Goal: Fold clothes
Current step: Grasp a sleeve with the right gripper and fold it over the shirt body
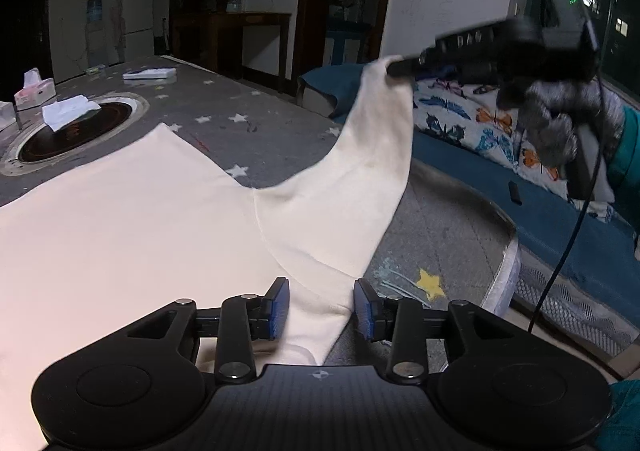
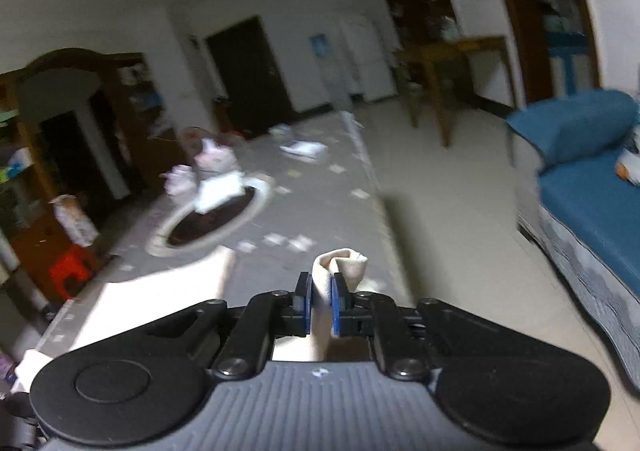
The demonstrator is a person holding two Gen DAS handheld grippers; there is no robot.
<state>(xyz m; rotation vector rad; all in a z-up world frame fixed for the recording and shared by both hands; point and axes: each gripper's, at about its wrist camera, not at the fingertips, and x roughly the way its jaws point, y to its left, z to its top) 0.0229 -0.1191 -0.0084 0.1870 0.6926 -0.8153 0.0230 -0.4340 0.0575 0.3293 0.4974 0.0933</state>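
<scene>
Only the left view shows the released left gripper while the right gripper pinches the cream garment.

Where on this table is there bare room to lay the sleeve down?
Bare grey star cloth lies between the cream garment and the round inset. Another patch sits beside the yellow star, near the table rim. Tissue boxes crowd the far left.

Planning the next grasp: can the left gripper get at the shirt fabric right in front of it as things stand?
Probably yes. The left gripper is open, with cream shirt fabric already lying between its pads and nothing in between. The right gripper holds only the lifted sleeve end.
</scene>
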